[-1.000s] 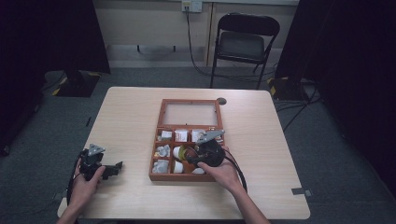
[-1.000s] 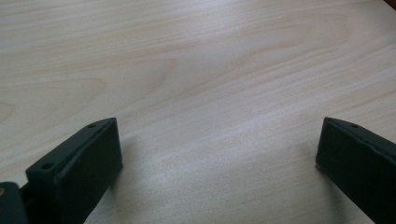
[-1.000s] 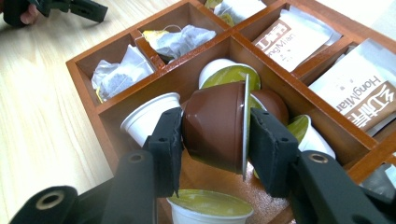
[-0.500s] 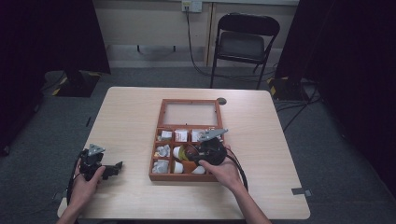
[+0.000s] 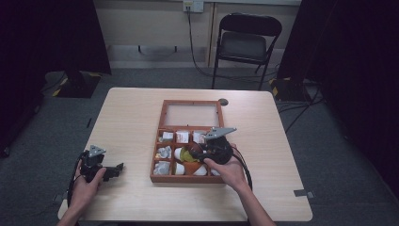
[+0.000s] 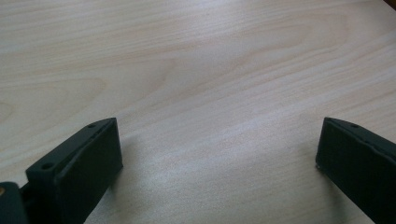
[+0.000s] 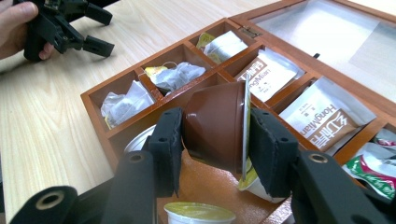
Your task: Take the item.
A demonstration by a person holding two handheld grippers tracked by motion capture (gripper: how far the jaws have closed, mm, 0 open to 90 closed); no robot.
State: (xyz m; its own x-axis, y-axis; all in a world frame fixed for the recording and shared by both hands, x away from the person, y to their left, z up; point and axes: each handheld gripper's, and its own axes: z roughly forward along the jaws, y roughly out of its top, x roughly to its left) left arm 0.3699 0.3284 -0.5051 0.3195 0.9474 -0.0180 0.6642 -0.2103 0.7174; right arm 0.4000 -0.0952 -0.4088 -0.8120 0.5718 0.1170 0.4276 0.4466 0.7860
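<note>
Right gripper (image 7: pixel 212 151) is clamping a brown capsule (image 7: pixel 215 125) between its fingers (image 7: pixel 167 144), one pad on the closed base, the other against the foil rim. The capsule is lying on its side, long axis running straight across from finger to finger, rim facing the right-hand pad. It is hanging just above the front compartments of the wooden box (image 5: pixel 160 176), over a white, yellow-lidded cup (image 7: pixel 198 214). Neighbouring compartments are holding tea bags (image 7: pixel 175 74) and paper sachets (image 7: pixel 322 119). Box is sitting mid-counter (image 5: pixel 127 117), lid open.

Left gripper (image 5: pixel 101 167) is resting near the counter's left edge, well apart from the box, fingers (image 6: pixel 84 158) spread wide, nothing between them.
</note>
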